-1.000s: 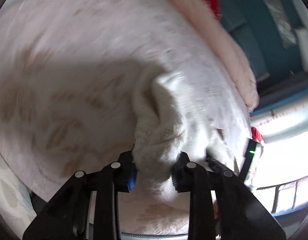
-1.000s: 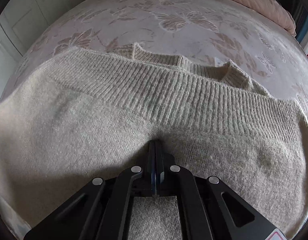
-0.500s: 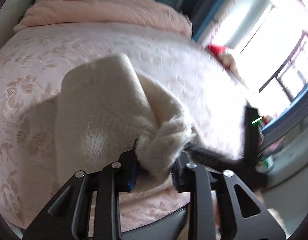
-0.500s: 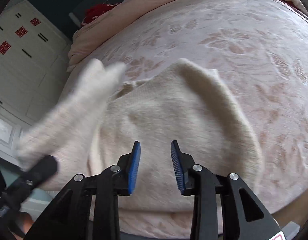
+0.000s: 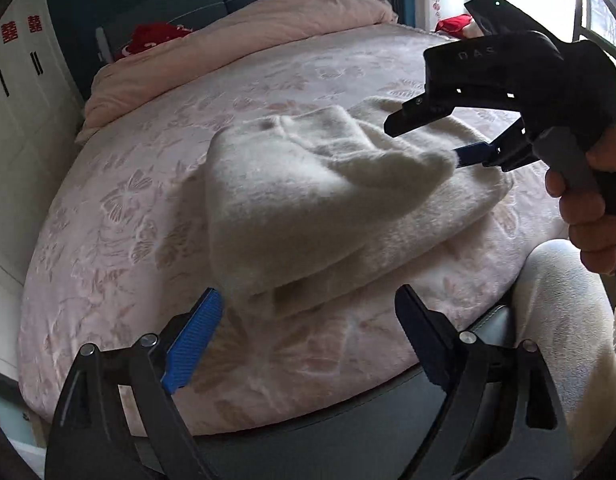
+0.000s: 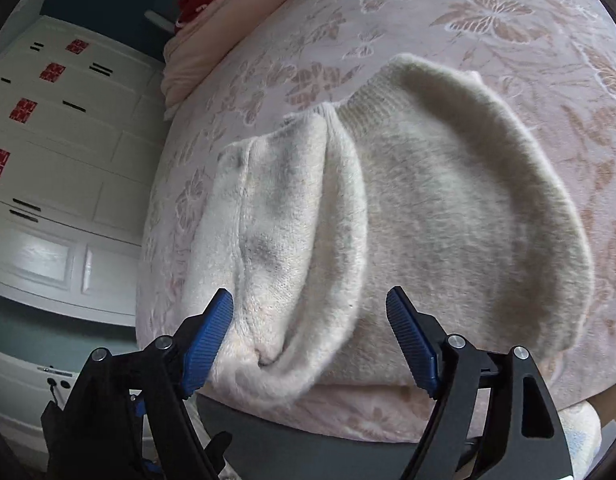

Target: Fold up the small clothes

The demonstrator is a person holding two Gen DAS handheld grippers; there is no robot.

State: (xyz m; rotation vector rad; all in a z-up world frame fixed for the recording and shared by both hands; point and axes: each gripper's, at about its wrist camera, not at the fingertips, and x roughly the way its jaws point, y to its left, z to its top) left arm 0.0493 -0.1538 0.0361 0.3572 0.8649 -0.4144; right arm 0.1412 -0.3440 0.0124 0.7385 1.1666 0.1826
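Observation:
A cream knitted sweater (image 5: 308, 208) lies folded on the pink flowered bedspread (image 5: 108, 240), one sleeve laid across its body (image 6: 292, 220). My left gripper (image 5: 308, 336) hovers at the sweater's near edge. Its jaws are opening wide, with nothing pressed between the blue pads (image 5: 192, 344). My right gripper (image 6: 309, 340) is also opening. The sweater's near fold lies under the gap, and neither pad touches it. In the left wrist view a hand (image 5: 587, 208) holds the right gripper (image 5: 431, 140) over the sweater's right side.
A rolled pink duvet (image 5: 236, 36) and a red item (image 5: 152, 38) lie at the bed's head. White wardrobe doors with red stickers (image 6: 60, 140) stand to the left. The bed's dark front edge (image 5: 347, 432) is near me, and a person's light trouser leg (image 5: 567, 320) is at the right.
The left gripper has let go of the sleeve, which now lies across the sweater. The right gripper has gone from shut to wide open. Both have swung and pulled back toward the bed's near edge.

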